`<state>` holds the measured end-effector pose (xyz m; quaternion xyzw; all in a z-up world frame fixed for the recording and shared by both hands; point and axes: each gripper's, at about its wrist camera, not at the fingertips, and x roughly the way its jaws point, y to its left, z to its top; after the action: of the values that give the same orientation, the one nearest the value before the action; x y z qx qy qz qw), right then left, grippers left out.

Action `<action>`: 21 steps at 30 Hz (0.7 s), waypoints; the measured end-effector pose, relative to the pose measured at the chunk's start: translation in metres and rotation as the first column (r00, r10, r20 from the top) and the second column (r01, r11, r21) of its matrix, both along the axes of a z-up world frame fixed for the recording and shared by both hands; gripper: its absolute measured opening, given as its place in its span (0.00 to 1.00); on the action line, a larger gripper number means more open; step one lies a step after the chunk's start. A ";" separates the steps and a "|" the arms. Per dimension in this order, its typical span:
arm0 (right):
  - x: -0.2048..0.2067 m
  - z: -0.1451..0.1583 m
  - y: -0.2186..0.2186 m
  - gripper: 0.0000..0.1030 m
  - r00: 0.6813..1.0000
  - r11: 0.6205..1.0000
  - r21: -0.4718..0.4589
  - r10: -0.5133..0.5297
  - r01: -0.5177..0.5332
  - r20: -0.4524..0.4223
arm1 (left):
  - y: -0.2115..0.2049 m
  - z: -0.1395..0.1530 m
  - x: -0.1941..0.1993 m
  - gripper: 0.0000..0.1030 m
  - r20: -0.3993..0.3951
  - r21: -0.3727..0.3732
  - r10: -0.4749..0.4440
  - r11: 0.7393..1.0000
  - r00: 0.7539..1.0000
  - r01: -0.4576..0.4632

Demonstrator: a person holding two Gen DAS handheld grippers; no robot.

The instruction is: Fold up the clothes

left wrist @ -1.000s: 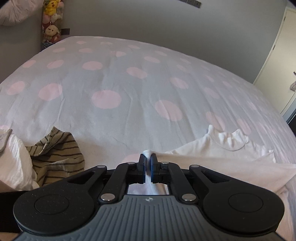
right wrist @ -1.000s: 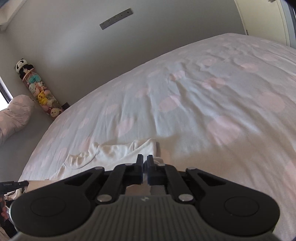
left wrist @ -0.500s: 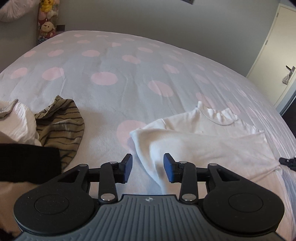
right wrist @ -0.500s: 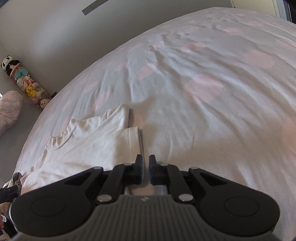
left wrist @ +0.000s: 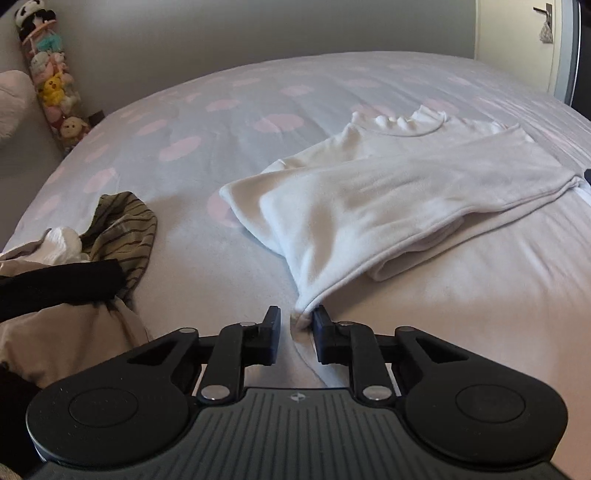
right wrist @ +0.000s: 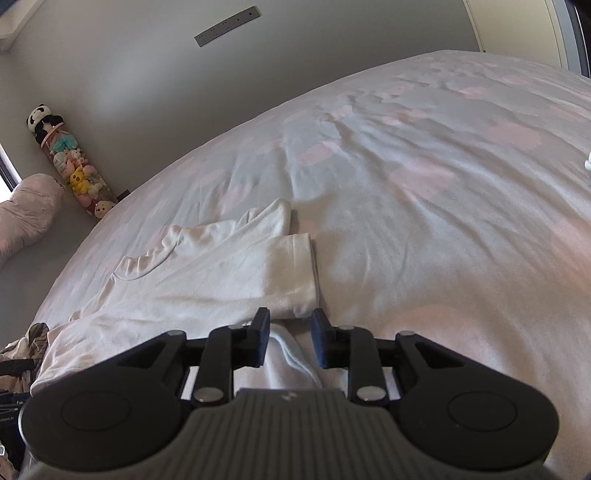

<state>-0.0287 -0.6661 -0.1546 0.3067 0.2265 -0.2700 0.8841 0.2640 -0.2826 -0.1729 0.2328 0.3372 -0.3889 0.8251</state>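
Observation:
A white long-sleeved top point(left wrist: 388, 192) lies partly folded on the bed, its collar toward the far side. In the left wrist view my left gripper point(left wrist: 296, 321) is open, with a corner of the top lying between its fingertips, not clamped. In the right wrist view the same top point(right wrist: 207, 273) lies to the left and ahead. My right gripper point(right wrist: 287, 325) is open over its near edge, and a fold of white cloth sits loose between the fingers.
The bed has a pale sheet with pink dots point(left wrist: 207, 122). A pile of other clothes, with an olive striped one point(left wrist: 122, 229), lies at the left. A tube of plush toys point(left wrist: 51, 77) stands by the wall. A door point(left wrist: 524, 33) is at the far right.
Both grippers were shut on the white top a second ago. The left opened first, then the right, and the top now lies let go on the bed.

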 end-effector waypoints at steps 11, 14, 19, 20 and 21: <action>-0.005 -0.004 -0.018 0.42 0.997 0.995 0.094 -0.047 0.041 0.063 | -0.002 -0.014 -0.026 0.08 0.147 0.066 -0.044 0.997 0.988 0.035; 0.002 -0.001 -0.038 0.53 0.997 0.989 0.142 -0.047 0.038 0.062 | -0.002 -0.015 -0.024 0.08 0.143 0.058 -0.039 0.998 0.989 0.031; 0.024 -0.006 -0.072 0.55 0.999 0.980 0.196 -0.042 0.038 0.017 | -0.004 -0.017 -0.022 0.08 0.150 0.062 -0.044 0.997 0.988 0.035; 0.029 -0.009 -0.079 0.55 0.999 0.975 0.218 -0.043 0.038 0.020 | -0.004 -0.018 -0.022 0.08 0.150 0.061 -0.044 0.998 0.988 0.035; 0.035 -0.012 -0.085 0.55 0.999 0.970 0.240 -0.046 0.038 0.025 | -0.004 -0.018 -0.022 0.08 0.148 0.060 -0.044 0.998 0.988 0.036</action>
<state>0.0061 -0.7515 -0.1664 0.4199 0.2375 -0.2547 0.8381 0.2419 -0.2865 -0.1905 0.2914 0.2806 -0.3771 0.8332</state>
